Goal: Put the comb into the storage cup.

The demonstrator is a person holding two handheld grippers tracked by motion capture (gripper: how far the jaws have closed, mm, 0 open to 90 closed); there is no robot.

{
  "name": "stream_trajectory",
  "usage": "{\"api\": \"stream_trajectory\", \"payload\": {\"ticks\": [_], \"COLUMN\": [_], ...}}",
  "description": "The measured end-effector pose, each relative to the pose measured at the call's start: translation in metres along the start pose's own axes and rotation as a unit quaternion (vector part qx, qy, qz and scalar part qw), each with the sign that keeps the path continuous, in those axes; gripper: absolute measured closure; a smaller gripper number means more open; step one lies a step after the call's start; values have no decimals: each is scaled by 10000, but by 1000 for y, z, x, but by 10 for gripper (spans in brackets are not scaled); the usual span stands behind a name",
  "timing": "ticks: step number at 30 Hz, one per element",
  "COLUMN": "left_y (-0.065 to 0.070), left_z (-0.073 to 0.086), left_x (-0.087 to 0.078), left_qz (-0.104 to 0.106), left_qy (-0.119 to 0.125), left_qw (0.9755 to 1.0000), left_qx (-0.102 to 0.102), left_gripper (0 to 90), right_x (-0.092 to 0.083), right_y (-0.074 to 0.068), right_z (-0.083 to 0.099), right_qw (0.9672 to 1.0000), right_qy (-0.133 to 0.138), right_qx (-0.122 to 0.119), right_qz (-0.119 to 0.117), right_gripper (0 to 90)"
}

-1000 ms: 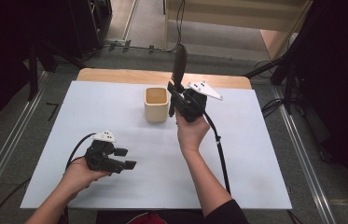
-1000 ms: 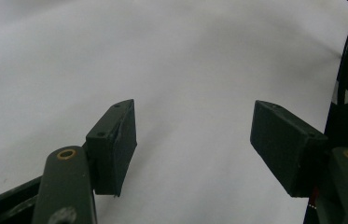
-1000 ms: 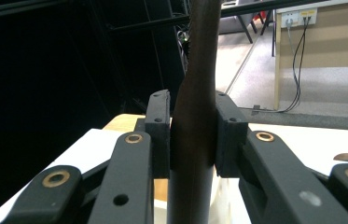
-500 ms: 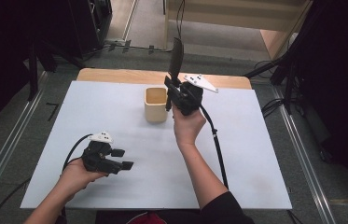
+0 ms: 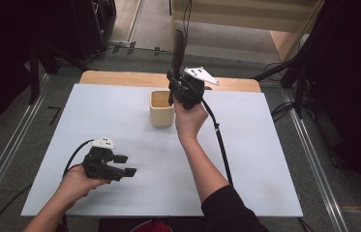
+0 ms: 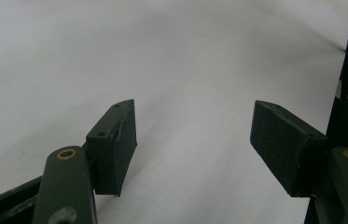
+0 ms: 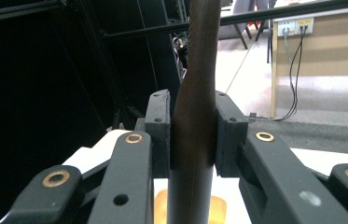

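We see the right gripper point(image 5: 176, 88) in the upper middle of the high view, raised in the person's right hand point(image 5: 189, 117), its jaws pinching a long dark utensil point(image 5: 177, 50) that stands nearly upright. In the right gripper view the two black pads press on either side of that dark utensil point(image 7: 194, 130) at the centre of the frame, and its stem runs up past the top edge and down between the linkages. Its lower end hangs over the wooden cup point(image 5: 161, 108), which sits just left of the right hand, a little above the middle of the high view; whether the tip touches the cup we cannot tell. A patch of the cup's pale rim point(image 7: 216, 206) shows at the bottom of the right gripper view.

The left gripper point(image 5: 124, 165) lies low in the lower left of the high view, held in the left hand point(image 5: 74, 181) on the white table point(image 5: 265, 159), well apart from the cup. In the left gripper view its jaws stand spread wide with nothing between them, only white tabletop behind
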State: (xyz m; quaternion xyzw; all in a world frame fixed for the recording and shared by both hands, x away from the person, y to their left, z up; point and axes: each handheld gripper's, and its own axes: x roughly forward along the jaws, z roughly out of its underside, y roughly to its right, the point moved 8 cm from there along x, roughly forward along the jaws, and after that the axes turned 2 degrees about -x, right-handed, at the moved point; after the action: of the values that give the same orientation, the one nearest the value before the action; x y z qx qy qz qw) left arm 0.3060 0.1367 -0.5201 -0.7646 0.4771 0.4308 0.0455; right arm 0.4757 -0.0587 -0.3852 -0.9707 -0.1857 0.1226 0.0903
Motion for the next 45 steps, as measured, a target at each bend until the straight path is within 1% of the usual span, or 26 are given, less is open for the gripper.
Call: {"api": "stream_trajectory", "payload": {"ticks": [3,4,5,6,8,9,14,15,19,25,26,28,30,33,38,45], "left_y": [-1,0,0,-1,-1,-1,1,2,2,2,2,2,2,2,3,3], "left_z": [1,1,1,2,2,2,3,2,3,3,3,3,3,3,3,4], "left_x": [-1,-1,-1,-1,-1,-1,0,0,1,1,1,1,1,1,1,2], "left_qz": [7,61,63,51,50,52,86,111,99,107,101,105,105,100,111,99], "left_qy": [10,42,39,31,46,54,7,25,-13,27,29,30,34,35,-7,-21], "left_qw": [10000,10000,10000,10000,10000,10000,9999,9999,9999,9999,9999,9999,9999,9999,9999,9999], "left_qx": [7,-8,-6,-2,-14,-20,53,58,80,77,70,63,67,74,93,102], "left_gripper": [327,327,327,328,327,327,328,328,328,328,328,328,327,328,328,328], "right_x": [4,6,9,15,17,21,27,28,35,39,41,41,43,43,43,43], "right_y": [-1,-1,-2,-2,-1,-1,-2,-2,-2,-5,-5,-6,-6,-7,-6,1], "right_z": [-1,0,0,1,1,2,3,4,11,17,20,21,23,25,28,38], "right_qw": [10000,10000,10000,10000,9999,9999,9998,9998,9997,9995,9994,9994,9993,9992,9995,9994], "right_qy": [-8,7,-13,-71,-81,-90,-80,-63,-146,-174,-199,-216,-228,-244,-215,-266], "right_qx": [-26,-33,-37,-58,-81,-104,-139,-183,-188,-213,-249,-229,-277,-279,-213,-176], "right_qz": [8,16,-6,34,44,66,85,98,104,120,126,124,137,115,107,144], "right_gripper": [699,699,699,699,699,699,699,699,699,698,699,698,698,698,698,698]}}
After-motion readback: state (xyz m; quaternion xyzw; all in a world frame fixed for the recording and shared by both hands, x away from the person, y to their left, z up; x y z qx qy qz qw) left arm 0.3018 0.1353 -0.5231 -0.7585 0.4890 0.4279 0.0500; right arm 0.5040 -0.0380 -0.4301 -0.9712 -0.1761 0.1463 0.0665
